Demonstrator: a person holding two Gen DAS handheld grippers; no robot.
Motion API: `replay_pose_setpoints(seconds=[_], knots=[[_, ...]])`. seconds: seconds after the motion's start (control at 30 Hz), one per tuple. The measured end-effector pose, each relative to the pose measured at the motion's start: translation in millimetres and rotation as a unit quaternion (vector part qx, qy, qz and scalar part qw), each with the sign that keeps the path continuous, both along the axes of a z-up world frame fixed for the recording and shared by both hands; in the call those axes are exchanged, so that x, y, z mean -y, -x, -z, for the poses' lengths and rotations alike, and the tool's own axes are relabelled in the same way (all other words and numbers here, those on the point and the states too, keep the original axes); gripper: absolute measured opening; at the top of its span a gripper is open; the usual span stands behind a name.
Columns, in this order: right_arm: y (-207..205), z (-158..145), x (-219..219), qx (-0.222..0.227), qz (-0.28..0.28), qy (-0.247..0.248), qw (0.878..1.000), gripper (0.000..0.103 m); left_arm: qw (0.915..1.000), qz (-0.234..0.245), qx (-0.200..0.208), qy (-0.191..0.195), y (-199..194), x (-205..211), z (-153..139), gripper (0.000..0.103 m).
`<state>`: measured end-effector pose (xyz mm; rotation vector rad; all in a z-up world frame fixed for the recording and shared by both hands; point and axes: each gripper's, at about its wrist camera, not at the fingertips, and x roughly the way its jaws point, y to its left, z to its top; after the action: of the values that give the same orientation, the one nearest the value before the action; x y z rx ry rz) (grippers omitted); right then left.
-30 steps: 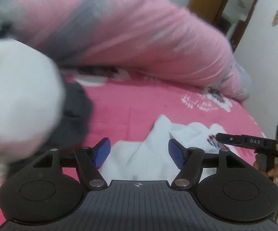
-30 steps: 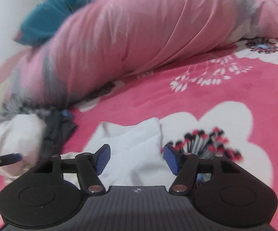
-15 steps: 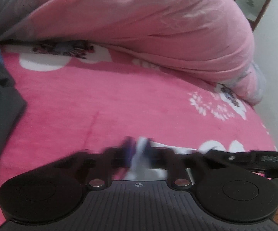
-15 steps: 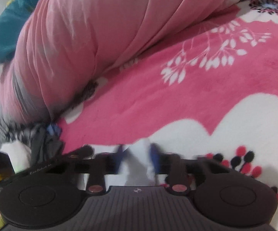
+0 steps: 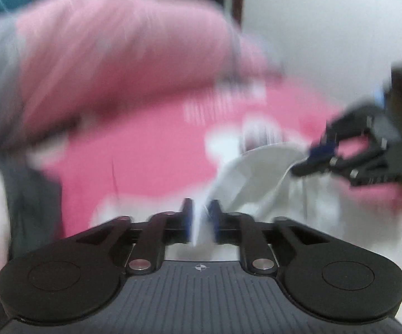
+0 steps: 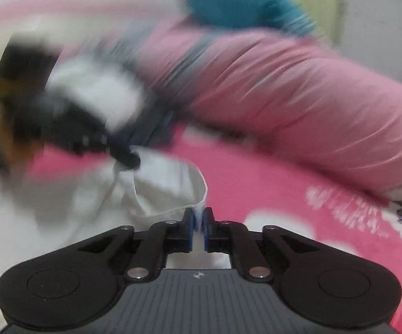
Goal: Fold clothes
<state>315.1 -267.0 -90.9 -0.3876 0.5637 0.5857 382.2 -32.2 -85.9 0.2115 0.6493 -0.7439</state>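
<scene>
Above the pink floral bedspread [image 5: 145,150], the left wrist view shows the left gripper [image 5: 201,217] pinching an edge of the white garment [image 5: 256,172], jaws easing apart slightly; the right gripper [image 5: 316,157] grips its far edge. From the right wrist view, the right gripper's pads clamp the garment's hem, also loosening, beside a pink quilt roll [image 6: 298,97].

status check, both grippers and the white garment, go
Left gripper and right gripper both pinching the white garment, jaws easing open. Garment stretched between them above pink blanket. Nothing in the way.
</scene>
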Motion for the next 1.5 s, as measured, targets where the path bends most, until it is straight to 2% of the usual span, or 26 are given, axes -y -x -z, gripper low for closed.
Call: replay_pose_setpoints(seconds=[0.03, 0.07, 0.13, 0.17, 0.23, 0.33, 0.37, 0.47, 0.5, 0.53, 0.57, 0.6, 0.7, 0.73, 0.77, 0.8, 0.9, 0.97, 1.03, 1.1, 1.13, 1.17, 1.27, 1.37, 1.4, 1.5], knots=[[9, 12, -6, -0.013, -0.001, 0.043, 0.999, 0.021, 0.9996, 0.004, -0.02, -0.02, 7, -4, 7, 0.021], [17, 18, -8, -0.012, -0.001, 0.07, 0.997, 0.021, 0.9993, 0.001, -0.032, -0.018, 12, -11, 10, 0.021], [29, 16, -3, -0.011, 0.006, 0.082, 0.997, 0.021, 0.9984, -0.013, -0.051, 0.022, 18, -30, 5, 0.022], [33, 9, 2, -0.013, 0.014, 0.064, 0.998, 0.021, 0.9972, -0.022, -0.057, 0.043, 20, -39, 2, 0.024], [35, -11, 16, -0.011, 0.031, -0.002, 0.999, 0.021, 0.9936, -0.045, -0.052, 0.089, 19, -52, -8, 0.026], [19, -36, 32, -0.024, 0.068, -0.137, 0.988, 0.021, 0.9909, -0.063, -0.032, 0.115, 8, -46, -18, 0.028], [9, -37, 31, -0.035, 0.082, -0.163, 0.983, 0.021, 0.992, -0.063, -0.03, 0.105, 3, -37, -16, 0.029], [-17, -11, 13, -0.065, 0.092, -0.156, 0.981, 0.021, 0.9956, -0.076, -0.023, 0.05, -5, -10, 6, 0.03], [-25, 6, 4, -0.088, 0.099, -0.135, 0.982, 0.021, 0.9961, -0.082, -0.02, 0.028, -6, -1, 14, 0.031], [-35, 29, -6, -0.12, 0.12, -0.093, 0.981, 0.021, 0.996, -0.087, -0.018, 0.006, -8, 8, 23, 0.032], [-37, 43, -12, -0.12, 0.135, -0.08, 0.98, 0.021, 0.9954, -0.093, -0.015, -0.016, -9, 16, 32, 0.033], [-32, 39, -15, -0.101, 0.138, -0.08, 0.982, 0.021, 0.9943, -0.099, -0.015, -0.035, -10, 23, 37, 0.034], [-12, -10, -10, -0.1, 0.179, -0.089, 0.975, 0.022, 0.9902, -0.132, -0.033, -0.031, -3, 7, 1, 0.034], [5, -29, -4, -0.093, 0.186, -0.107, 0.972, 0.022, 0.9897, -0.138, -0.028, -0.022, 5, -4, -14, 0.035], [24, -48, 3, -0.086, 0.192, -0.127, 0.969, 0.024, 0.9884, -0.149, -0.022, -0.018, 17, -17, -29, 0.04], [43, -67, 10, -0.078, 0.199, -0.148, 0.966, 0.033, 0.987, -0.159, -0.016, -0.013, 30, -30, -46, 0.046], [128, -113, 29, -0.057, 0.215, -0.204, 0.953, 0.037, 0.9819, -0.187, -0.005, 0.029, 90, -76, -92, 0.059], [188, -133, 41, -0.042, 0.217, -0.239, 0.945, 0.048, 0.9769, -0.206, -0.01, 0.054, 131, -108, -115, 0.062], [237, -131, 54, -0.051, 0.23, -0.276, 0.932, 0.05, 0.971, -0.226, -0.026, 0.073, 175, -140, -133, 0.062], [285, -127, 68, -0.061, 0.242, -0.313, 0.916, 0.054, 0.9655, -0.241, -0.047, 0.086, 212, -165, -137, 0.065], [310, -126, 74, -0.066, 0.248, -0.331, 0.908, 0.062, 0.9631, -0.244, -0.066, 0.093, 228, -173, -130, 0.066], [322, -112, 78, -0.084, 0.255, -0.346, 0.899, 0.066, 0.9603, -0.246, -0.084, 0.1, 243, -181, -124, 0.067], [356, -68, 87, -0.142, 0.275, -0.39, 0.867, 0.069, 0.9523, -0.25, -0.142, 0.101, 272, -189, -87, 0.067], [363, -34, 92, -0.184, 0.323, -0.412, 0.832, 0.069, 0.9413, -0.271, -0.174, 0.101, 291, -192, -47, 0.064], [363, -26, 94, -0.192, 0.338, -0.42, 0.82, 0.069, 0.941, -0.271, -0.17, 0.109, 298, -194, -40, 0.064], [359, -17, 88, -0.191, 0.341, -0.431, 0.813, 0.068, 0.9416, -0.266, -0.16, 0.131, 306, -194, -22, 0.065]])
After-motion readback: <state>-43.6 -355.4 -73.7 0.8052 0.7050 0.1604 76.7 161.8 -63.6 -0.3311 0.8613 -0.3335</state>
